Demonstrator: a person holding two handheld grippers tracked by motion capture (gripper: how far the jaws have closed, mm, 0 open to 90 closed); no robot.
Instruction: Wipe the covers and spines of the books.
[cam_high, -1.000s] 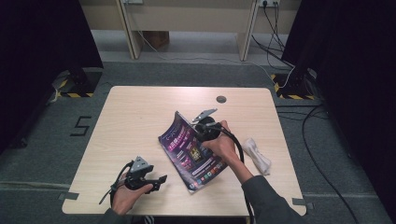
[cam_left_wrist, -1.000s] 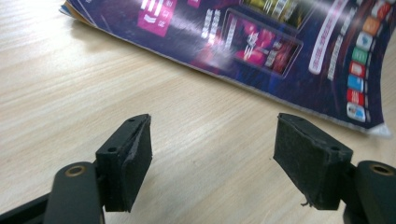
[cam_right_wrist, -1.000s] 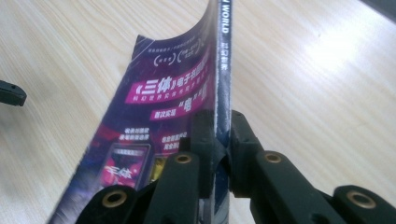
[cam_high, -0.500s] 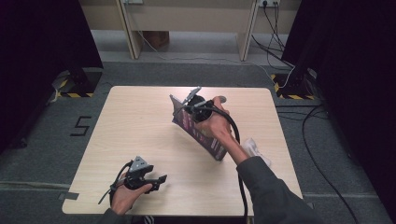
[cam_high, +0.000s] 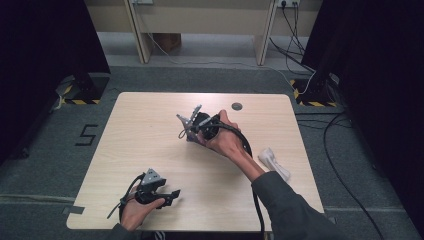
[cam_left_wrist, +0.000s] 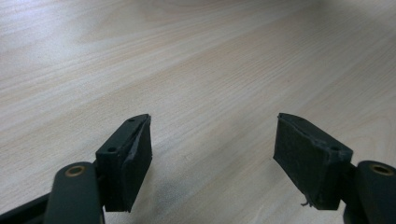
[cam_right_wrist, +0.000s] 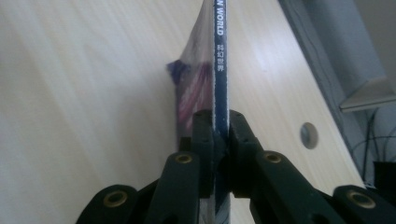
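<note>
Gripping a thin magazine (cam_right_wrist: 219, 56) by its spine, the right tongs (cam_right_wrist: 219, 140) are clenching it edge-on, so the publication is standing nearly upright over the middle of the tabletop (cam_high: 150, 125), toward the far side. Holding it by the bound edge is likely keeping the floppy pages together while it is being carried or turned. The spine is dark blue and narrow, with small white lettering; the cover beside it is glossy, showing purple and red print, and it seems to be sealed in clear film that is catching the light. In the high view the person's right hand (cam_high: 225, 142) is wrapping the right tongs, with the grey plate on top and a black cable trailing back along the sleeve.

The left tongs (cam_left_wrist: 212, 154) are resting released near the front left corner, jaws spread wide over bare pale wood-grain laminate, holding nothing; their pads (cam_left_wrist: 306, 161) are blocky, matte black rubber. A crumpled white wrapper (cam_high: 274, 162) is lying near the right edge.
</note>
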